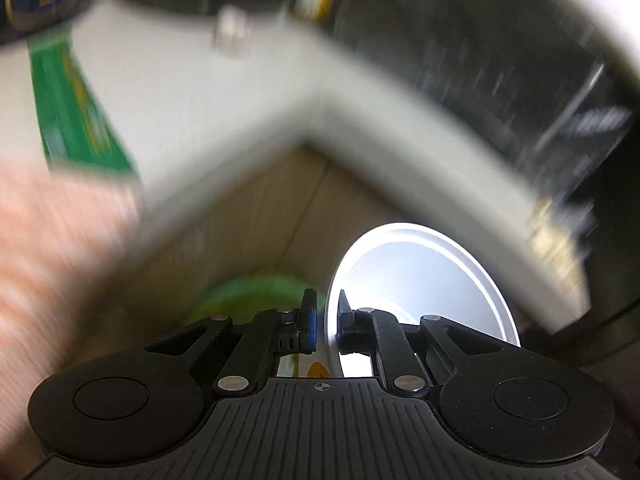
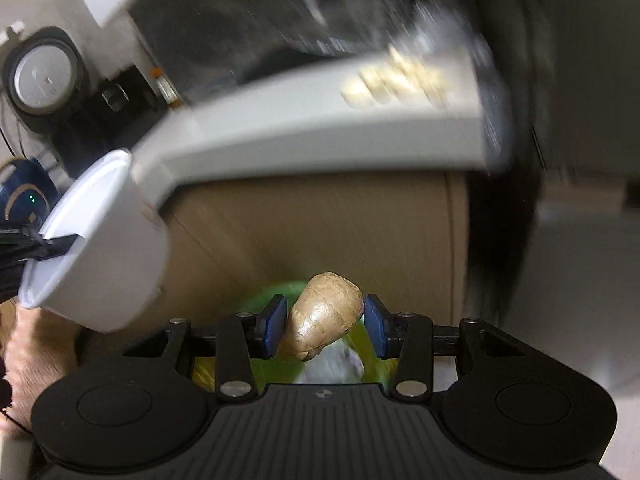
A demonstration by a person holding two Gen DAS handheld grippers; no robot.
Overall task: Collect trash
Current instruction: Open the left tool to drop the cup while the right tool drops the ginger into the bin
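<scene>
My left gripper (image 1: 326, 320) is shut on the wall of a white paper cup (image 1: 420, 280), whose round inside faces the camera. In the right wrist view the same cup (image 2: 100, 248) hangs tilted at the left, pinched at its rim. My right gripper (image 2: 325, 328) is shut on a brown, potato-like lump (image 2: 326, 312) held between its blue pads. Below both grippers lies the mouth of a green-lined bin (image 2: 276, 300), also seen in the left wrist view as a green bin (image 1: 256, 288). White crumpled trash (image 2: 336, 364) lies inside it.
A white table corner (image 1: 240, 120) juts over a brown cardboard-coloured panel (image 2: 320, 232). A green box (image 1: 76, 120) lies on the table. A person's hand (image 1: 40, 260) is blurred at the left. A round grey device (image 2: 44, 76) sits on the dark floor beyond.
</scene>
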